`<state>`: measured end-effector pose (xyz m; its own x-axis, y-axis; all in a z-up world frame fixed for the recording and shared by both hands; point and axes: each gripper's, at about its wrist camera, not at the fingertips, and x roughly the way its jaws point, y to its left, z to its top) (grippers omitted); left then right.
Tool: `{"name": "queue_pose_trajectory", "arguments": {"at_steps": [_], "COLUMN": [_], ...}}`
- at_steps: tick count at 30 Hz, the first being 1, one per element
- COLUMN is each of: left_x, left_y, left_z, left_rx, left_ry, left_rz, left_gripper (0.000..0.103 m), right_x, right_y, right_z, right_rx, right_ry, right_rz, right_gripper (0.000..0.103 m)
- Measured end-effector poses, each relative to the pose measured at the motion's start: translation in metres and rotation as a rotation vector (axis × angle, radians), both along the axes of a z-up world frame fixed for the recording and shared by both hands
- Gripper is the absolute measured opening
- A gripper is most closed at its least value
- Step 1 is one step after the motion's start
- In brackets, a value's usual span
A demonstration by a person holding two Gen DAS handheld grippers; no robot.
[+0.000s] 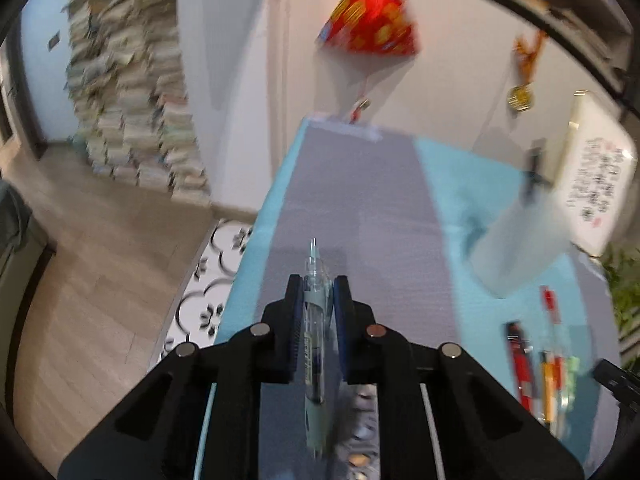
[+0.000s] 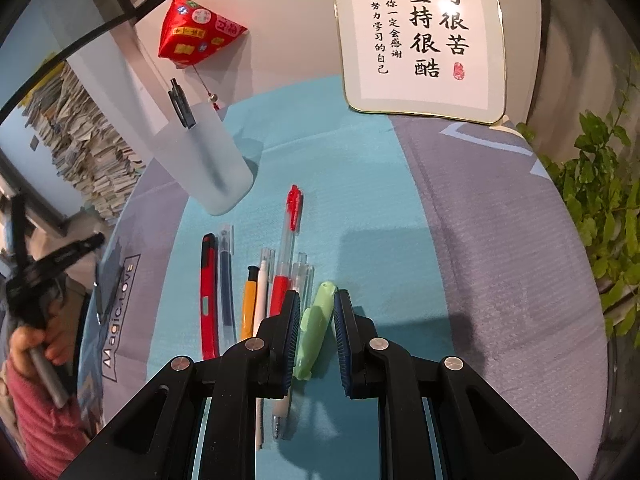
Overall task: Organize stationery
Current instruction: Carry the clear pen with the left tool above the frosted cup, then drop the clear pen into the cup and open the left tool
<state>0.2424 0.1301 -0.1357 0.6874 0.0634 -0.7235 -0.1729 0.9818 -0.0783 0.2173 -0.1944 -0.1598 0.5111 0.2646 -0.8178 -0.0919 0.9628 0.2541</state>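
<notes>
With the left tool point(image 1: 317, 300) clamped on a clear pale-blue pen point(image 1: 314, 344) above the worktop point(image 1: 360, 208), the step looks like carrying it to the frosted cup point(image 2: 208, 160), while the right tool point(image 2: 317, 312) sits nearly closed astride a green pen point(image 2: 318, 328), grip uncertain.

Eight pens point(image 2: 262, 296) lying loose, one cup point(image 2: 208, 160) (frosted, holding one pen)

Red ornament point(image 2: 196, 34), calligraphy plaque point(image 2: 424, 36), plant point(image 2: 600, 216)
</notes>
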Motion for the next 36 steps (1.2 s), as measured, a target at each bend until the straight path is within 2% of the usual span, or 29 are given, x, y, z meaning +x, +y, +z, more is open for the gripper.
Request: {"name": "queue_pose_trajectory", "arguments": {"at_steps": [4,7,9,12,15,22,31,36], "left_x": [-0.021,-0.032,-0.031,-0.021,-0.006,0.033,0.059,0.059], "left_y": [-0.026,-0.040,-0.048,-0.066,-0.087,-0.126,-0.117,-0.116], "left_z": [0.041,0.071,0.089,0.113,0.124,0.112,0.061,0.045], "left_rx": [0.017,0.000,-0.024,-0.020,-0.042,-0.030,-0.069,-0.073], "left_ry": [-0.117,-0.203,-0.245,-0.309,-0.340,-0.316,-0.168,-0.119], "left_rz": [-0.060,-0.091,-0.115,-0.140,-0.185,-0.230,-0.205,-0.206], "left_gripper": [0.013,0.012,0.012,0.012,0.012,0.012,0.012,0.012], "right_x": [-0.003,-0.007,-0.008,-0.011,-0.013,-0.011,-0.003,-0.001], "right_y": [0.000,-0.001,-0.003,-0.004,-0.004,-0.010,-0.016,-0.014], "right_z": [0.001,0.003,0.005,0.007,0.009,0.010,0.004,0.000], "right_rx": [0.009,0.015,0.020,0.027,0.031,0.026,0.033,0.040], "right_ry": [-0.002,-0.012,-0.019,-0.024,-0.034,-0.036,-0.014,0.002], "right_rz": [0.006,0.005,-0.002,-0.005,0.001,-0.014,-0.030,-0.029], "right_gripper": [0.016,0.016,0.016,0.016,0.016,0.016,0.016,0.016]}}
